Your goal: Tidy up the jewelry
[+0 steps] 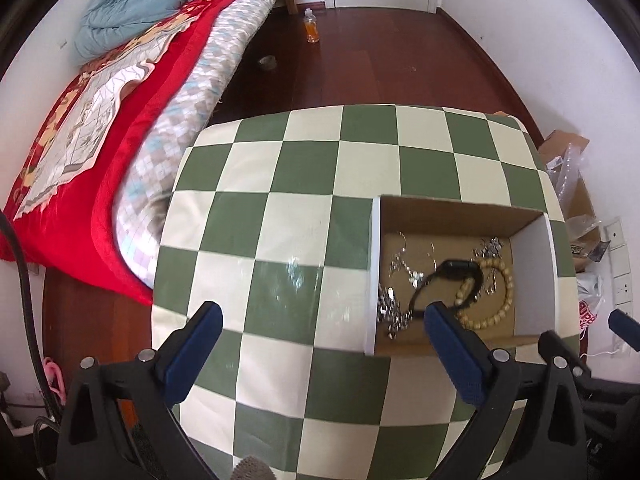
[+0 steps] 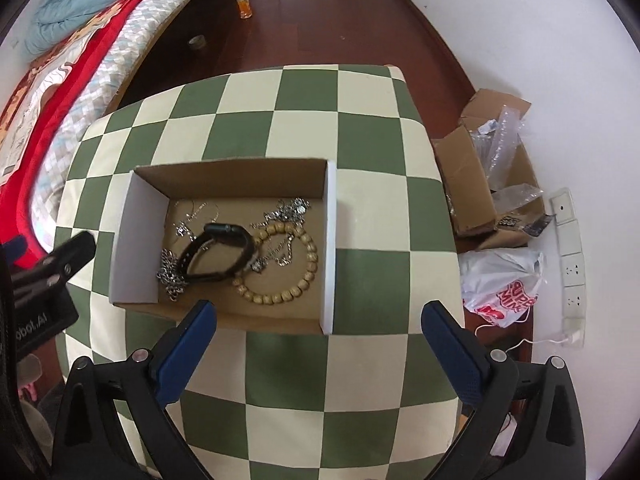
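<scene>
- The left gripper point(image 1: 320, 316) stood spread wide over the checked tablecloth point(image 1: 280, 168), pinching nothing.
- The right gripper point(image 2: 318, 316) was likewise spread wide and empty, poised just beside the near edge of the cardboard box point(image 2: 228, 178).
- All the jewelry lay in the box: a wooden bead bracelet point(image 2: 308, 264), a black watch point(image 2: 218, 252) and silver chains point(image 2: 170, 276), touching and partly overlapping.
- Judged handling: the chains looked light, limp and prone to tangle and slip; best pinched at a bunched cluster. The bracelet seemed light with firm beads; grip across one bead run. The watch strap appeared flexible; take it at the stiff body.
- Legible writing: red letters on a white plastic bag point(image 2: 504, 288) on the floor, partly readable as "SUPER"; the rest was unclear. Mirrored lettering on the other gripper's body was not readable in full.
</scene>
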Tool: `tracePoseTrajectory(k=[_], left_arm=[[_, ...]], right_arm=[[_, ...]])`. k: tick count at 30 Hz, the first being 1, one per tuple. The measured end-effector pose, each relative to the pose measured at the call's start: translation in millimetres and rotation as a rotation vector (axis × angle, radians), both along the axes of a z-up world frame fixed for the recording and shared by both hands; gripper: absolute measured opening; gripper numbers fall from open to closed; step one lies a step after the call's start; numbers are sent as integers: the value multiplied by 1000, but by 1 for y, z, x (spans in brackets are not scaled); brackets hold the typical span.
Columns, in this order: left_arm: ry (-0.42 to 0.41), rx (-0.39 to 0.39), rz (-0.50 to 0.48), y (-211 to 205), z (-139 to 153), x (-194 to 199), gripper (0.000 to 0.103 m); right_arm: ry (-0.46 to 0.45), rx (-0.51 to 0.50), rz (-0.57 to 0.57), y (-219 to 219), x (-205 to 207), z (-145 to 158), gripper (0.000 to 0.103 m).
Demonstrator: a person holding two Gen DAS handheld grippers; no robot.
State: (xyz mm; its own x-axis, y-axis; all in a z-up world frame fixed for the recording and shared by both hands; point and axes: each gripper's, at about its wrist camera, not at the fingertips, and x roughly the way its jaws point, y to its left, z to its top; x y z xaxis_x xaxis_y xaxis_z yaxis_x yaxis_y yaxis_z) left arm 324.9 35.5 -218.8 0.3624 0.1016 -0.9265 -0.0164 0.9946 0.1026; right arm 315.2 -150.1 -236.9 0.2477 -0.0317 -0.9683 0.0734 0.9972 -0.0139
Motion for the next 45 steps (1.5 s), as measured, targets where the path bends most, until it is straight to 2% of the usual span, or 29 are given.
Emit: tracePoseTrajectory(k=[4, 11, 15, 26, 31, 36, 45], left_arm=[[-42, -3, 2, 2, 13, -22, 103], [-140, -17, 17, 7, 52, -69, 103], [-208, -8, 10, 9, 80, -99, 103], [-342, -59, -25, 13, 155, -171, 103], [-360, -72, -43, 10, 180, -190, 103], [-318, -97, -29, 11, 199, -195, 103], [-315, -80, -20, 5, 209, -186, 103]], right_arm=[[-36, -17, -4, 2, -16, 8, 103], [-139, -30, -14, 1, -50, 44, 103], [-206, -36, -20, -1, -78, 73, 103], [-393, -47, -28, -5, -168, 162, 103], [-452, -48, -17, -4, -203, 198, 103], [-477, -41, -13, -5, -222, 227, 103], [-465, -67, 5, -7, -213, 252, 103]])
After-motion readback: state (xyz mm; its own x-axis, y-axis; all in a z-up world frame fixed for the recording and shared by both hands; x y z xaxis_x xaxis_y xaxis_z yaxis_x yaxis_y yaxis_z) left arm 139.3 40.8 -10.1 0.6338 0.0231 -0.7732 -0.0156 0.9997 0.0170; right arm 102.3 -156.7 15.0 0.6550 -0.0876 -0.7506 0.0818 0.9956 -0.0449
